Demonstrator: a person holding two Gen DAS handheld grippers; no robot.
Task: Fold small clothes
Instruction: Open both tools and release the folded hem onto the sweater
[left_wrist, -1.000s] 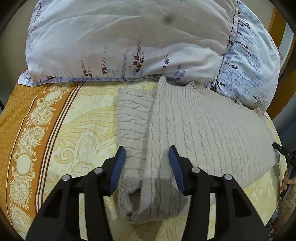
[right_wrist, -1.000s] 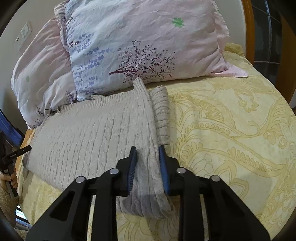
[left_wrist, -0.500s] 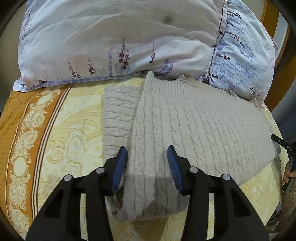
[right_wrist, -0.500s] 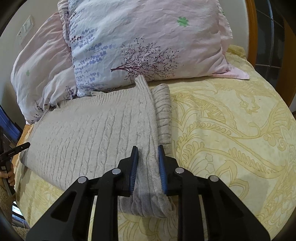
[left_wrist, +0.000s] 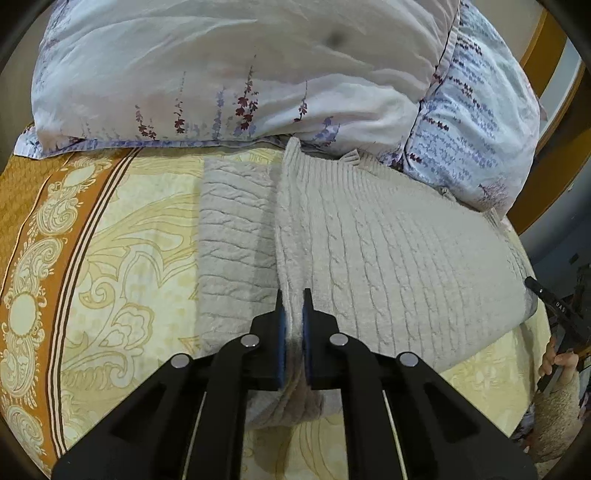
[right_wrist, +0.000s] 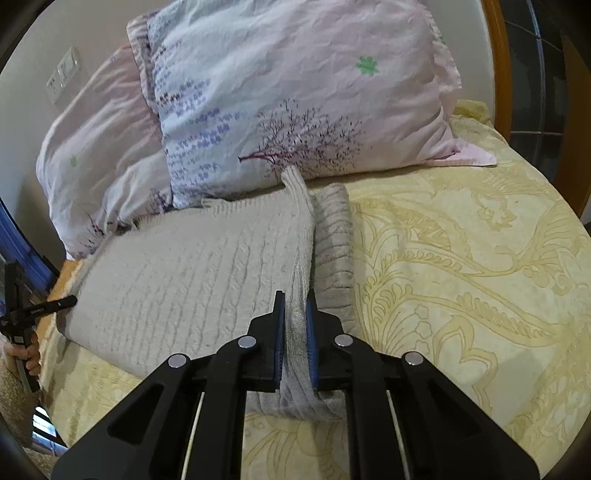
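Note:
A beige cable-knit sweater (left_wrist: 399, 258) lies spread on the bed, its far edge against the pillows. It also shows in the right wrist view (right_wrist: 184, 266). My left gripper (left_wrist: 292, 306) is shut on the sweater's left side fold, pinching a raised ridge of knit near its near corner. A sleeve (left_wrist: 236, 236) lies flat beside that ridge. My right gripper (right_wrist: 295, 306) is shut on the sweater's right side fold, with the other sleeve (right_wrist: 334, 240) just right of it.
The bed has a yellow patterned sheet (right_wrist: 461, 277) with an orange border (left_wrist: 33, 221) on the left. Floral pillows (left_wrist: 229, 70) (right_wrist: 295, 92) are stacked at the head. A wooden bed frame (right_wrist: 496, 55) rises at the far right.
My left gripper has closed from wide open onto the sweater's left fold. My right gripper has tightened on the right fold. Both folds now stand up as ridges.

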